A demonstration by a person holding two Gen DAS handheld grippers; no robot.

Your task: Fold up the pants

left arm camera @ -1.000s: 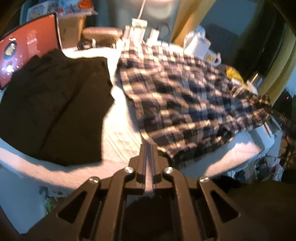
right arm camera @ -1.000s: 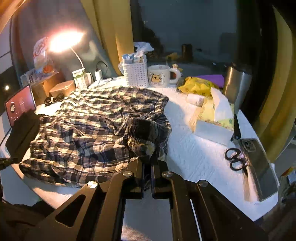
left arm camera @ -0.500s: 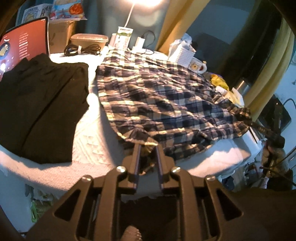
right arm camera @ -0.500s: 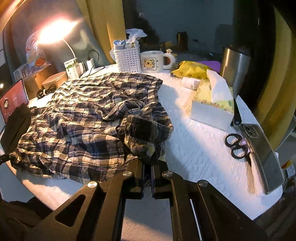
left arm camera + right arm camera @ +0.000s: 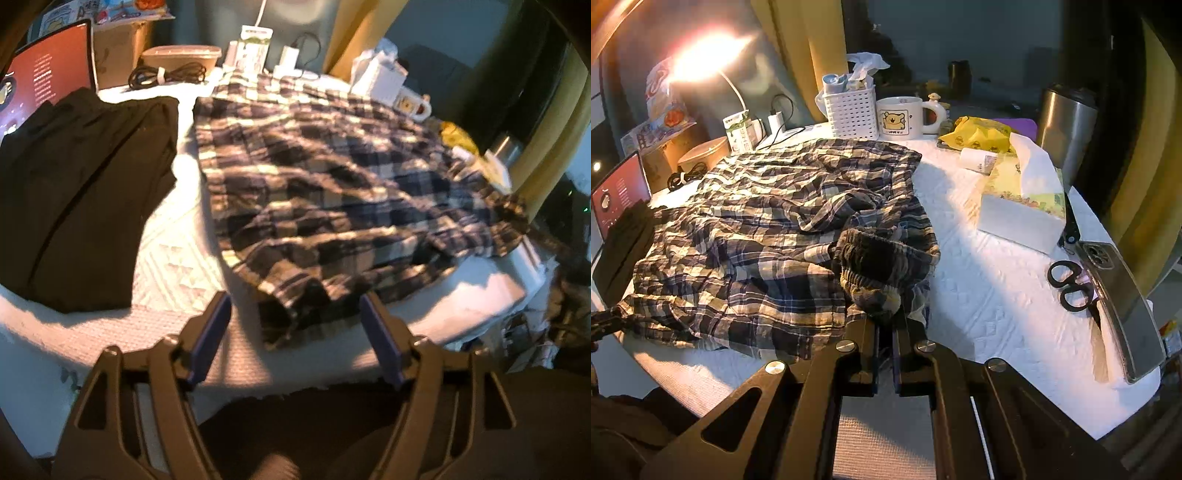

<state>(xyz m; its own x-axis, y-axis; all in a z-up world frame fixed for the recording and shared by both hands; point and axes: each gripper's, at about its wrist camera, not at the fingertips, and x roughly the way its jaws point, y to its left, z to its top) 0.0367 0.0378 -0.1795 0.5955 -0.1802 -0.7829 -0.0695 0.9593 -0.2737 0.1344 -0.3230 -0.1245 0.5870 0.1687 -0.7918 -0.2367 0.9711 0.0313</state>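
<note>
Plaid pants (image 5: 332, 192) lie spread and rumpled across the white-covered table (image 5: 173, 266). My left gripper (image 5: 293, 314) hovers at the table's near edge with its jaws opening wide. The pants' hem corner lies loose on the cloth between the fingers, and neither pad touches it. In the right wrist view the same plaid pants (image 5: 768, 236) bunch up at the waistband. My right gripper (image 5: 884, 325) is shut on that gathered waistband, lifting it slightly off the table (image 5: 997, 295).
Folded black clothing (image 5: 74, 192) lies left of the pants, below a red-screened tablet (image 5: 44, 81). A white basket (image 5: 851, 114), mug (image 5: 905, 118), tissue box (image 5: 1019, 206), steel tumbler (image 5: 1067, 125), scissors (image 5: 1071, 284) and phone (image 5: 1119, 306) crowd the back and right.
My left gripper went from shut on the pants' hem to wide apart, and the hem now rests on the table. The right gripper kept its hold on the waistband.
</note>
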